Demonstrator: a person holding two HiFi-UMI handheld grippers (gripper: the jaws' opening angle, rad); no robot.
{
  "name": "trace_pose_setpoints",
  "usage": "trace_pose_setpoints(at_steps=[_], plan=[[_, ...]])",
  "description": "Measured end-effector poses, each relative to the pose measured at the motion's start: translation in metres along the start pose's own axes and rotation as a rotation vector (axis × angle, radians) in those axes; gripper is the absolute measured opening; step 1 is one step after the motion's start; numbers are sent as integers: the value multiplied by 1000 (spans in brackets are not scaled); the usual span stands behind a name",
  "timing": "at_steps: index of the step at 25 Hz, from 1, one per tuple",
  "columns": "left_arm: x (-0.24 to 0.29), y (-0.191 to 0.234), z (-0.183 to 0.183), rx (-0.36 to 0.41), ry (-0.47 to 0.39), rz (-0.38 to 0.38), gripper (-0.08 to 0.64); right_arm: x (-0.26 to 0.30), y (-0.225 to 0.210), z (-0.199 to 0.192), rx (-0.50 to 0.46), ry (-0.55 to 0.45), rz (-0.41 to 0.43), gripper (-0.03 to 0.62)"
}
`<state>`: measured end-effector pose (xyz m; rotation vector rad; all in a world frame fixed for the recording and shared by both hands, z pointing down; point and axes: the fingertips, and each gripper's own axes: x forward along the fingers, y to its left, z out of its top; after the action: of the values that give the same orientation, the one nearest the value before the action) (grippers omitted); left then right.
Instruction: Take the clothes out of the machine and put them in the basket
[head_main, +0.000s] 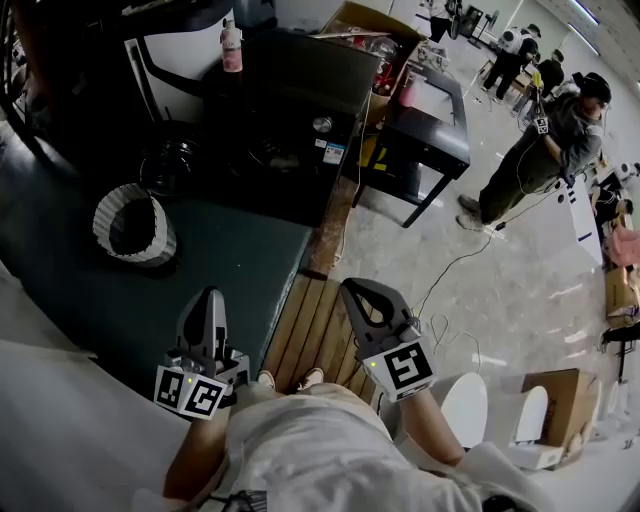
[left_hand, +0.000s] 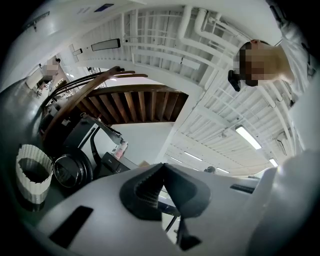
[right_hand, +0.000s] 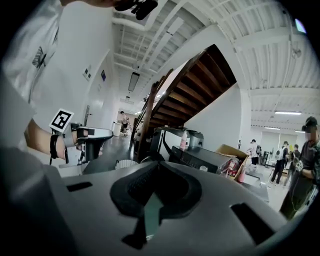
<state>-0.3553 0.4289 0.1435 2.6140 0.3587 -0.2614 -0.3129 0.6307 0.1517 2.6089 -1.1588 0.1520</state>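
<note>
Washing machine (head_main: 290, 110), black, stands at the far edge of the dark floor mat (head_main: 240, 270), with its round door (head_main: 170, 165) facing the mat. Laundry basket (head_main: 150, 243), white and ribbed, stands upright on the mat near the door, in front of it. Clothes cannot be made out in any view.

Left gripper (head_main: 209, 296) is held over the near right part of the mat, well apart from the basket and the machine. Its jaws are closed on nothing. Right gripper (head_main: 352, 290) is held over the wooden slat board (head_main: 315, 330) beside the mat's right edge, with its jaws closed and empty too.

Only the head view shows both grippers from above and a pink bottle (head_main: 232, 45) at the far left corner of the machine's top. The left gripper view shows the basket and door side by side at its left. The right gripper view shows the left gripper beside a wooden staircase (right_hand: 195, 85).
</note>
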Motion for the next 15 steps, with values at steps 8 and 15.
trace_pose_setpoints(at_steps=[8,15], plan=[[25,-13,-15,-17,23,-31,14,-4,-15,-11,3,3,47,267],[56,-34,-34,-5,42,-48,15,-14,-40,-37,-14,23,56,357]])
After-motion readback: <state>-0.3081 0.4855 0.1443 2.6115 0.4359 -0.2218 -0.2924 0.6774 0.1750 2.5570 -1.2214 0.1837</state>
